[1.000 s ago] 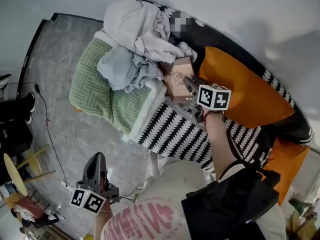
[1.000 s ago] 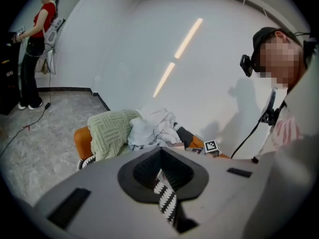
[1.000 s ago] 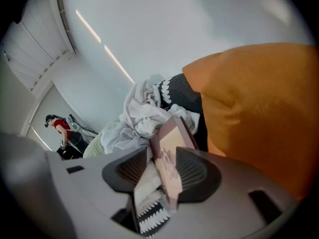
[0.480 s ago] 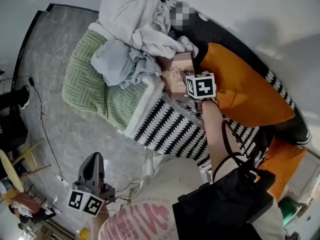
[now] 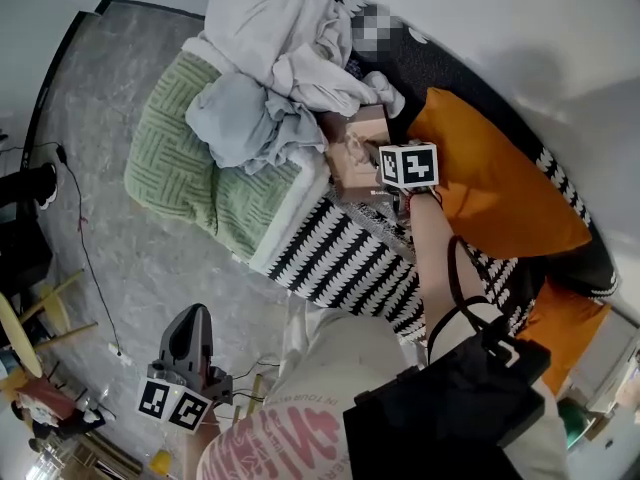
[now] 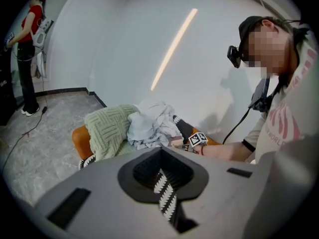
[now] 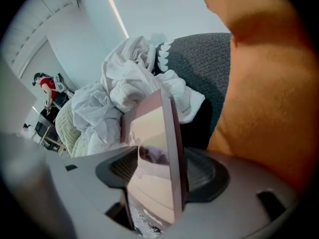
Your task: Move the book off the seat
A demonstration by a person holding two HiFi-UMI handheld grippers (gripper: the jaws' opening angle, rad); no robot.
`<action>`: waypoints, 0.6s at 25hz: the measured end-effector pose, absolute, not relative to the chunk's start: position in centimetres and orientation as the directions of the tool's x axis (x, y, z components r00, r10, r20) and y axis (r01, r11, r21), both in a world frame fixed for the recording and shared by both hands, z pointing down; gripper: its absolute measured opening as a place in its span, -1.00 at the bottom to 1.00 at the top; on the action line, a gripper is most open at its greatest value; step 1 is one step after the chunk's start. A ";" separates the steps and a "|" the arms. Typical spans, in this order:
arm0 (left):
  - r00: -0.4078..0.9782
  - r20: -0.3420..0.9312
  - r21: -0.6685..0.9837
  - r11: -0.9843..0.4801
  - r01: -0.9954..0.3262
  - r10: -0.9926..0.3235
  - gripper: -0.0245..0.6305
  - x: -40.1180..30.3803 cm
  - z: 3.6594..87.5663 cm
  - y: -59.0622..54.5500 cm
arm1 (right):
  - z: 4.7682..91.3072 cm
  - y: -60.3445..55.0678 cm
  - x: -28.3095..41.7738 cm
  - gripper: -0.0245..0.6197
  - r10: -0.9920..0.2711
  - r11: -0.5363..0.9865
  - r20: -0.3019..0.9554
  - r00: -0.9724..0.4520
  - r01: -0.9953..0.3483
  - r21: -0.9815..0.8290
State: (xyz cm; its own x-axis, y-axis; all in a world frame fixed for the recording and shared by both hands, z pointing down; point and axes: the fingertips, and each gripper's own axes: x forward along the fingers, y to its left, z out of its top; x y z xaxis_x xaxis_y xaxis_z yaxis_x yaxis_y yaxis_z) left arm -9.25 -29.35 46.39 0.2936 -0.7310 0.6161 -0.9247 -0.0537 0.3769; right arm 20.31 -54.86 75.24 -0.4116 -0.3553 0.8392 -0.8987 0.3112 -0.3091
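**Asker:** What does one view give you that the others miss?

**Me:** In the head view the marker cube (image 5: pixel 408 166) covers the jaws of my right gripper (image 7: pixel 159 176). Only the right gripper view shows the book (image 7: pixel 149 133) standing on edge between them. The left gripper view alone catches a person in a red top (image 6: pixel 27 54) far off by the wall.

**Asker:** And the book against your jaws?

**Me:** My right jaws have just been opening and stand wide, one pad on each side of the book. A gap shows on the side toward the orange cushion (image 5: pixel 500 183), so they aren't pressing it. The book is on the seat (image 5: pixel 340 258), just beside the cushion, between it and the heap of clothes (image 5: pixel 270 58). My left gripper (image 6: pixel 164 180) is well apart from the cushion, low over the floor (image 5: pixel 120 268). Its jaws are drawn together to a slit and hold nothing.

**Asker:** Any writing?

**Me:** Small print at the foot of the book's cover, too blurred to read. Pink lettering on my shirt (image 5: pixel 290 438), too warped to read.
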 end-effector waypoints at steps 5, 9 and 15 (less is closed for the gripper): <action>0.283 0.613 0.379 -0.040 -0.924 -0.738 -0.90 -9.5 46.5 -29.0 | 76.1 -54.8 20.2 0.00 -0.287 0.373 0.870 -0.402 -0.883 -0.285; 0.282 0.607 0.392 -0.029 -0.920 -0.743 -0.90 -9.5 46.6 -28.2 | 75.3 -54.2 20.2 -0.14 -0.256 0.378 0.866 -0.430 -0.869 -0.319; 0.274 0.578 0.423 -0.005 -0.906 -0.769 -0.90 -9.5 47.1 -27.4 | 72.1 -51.5 19.4 -0.42 -0.193 0.408 0.810 -0.554 -0.796 -0.448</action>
State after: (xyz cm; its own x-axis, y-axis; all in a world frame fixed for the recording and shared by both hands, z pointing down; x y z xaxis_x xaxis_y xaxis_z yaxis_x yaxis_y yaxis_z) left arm -9.49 -27.35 47.08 0.2738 -0.7689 0.5777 -0.9060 -0.0047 0.4231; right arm 19.40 -51.55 72.05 -0.5545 -0.1929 0.8096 -0.7957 0.4079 -0.4478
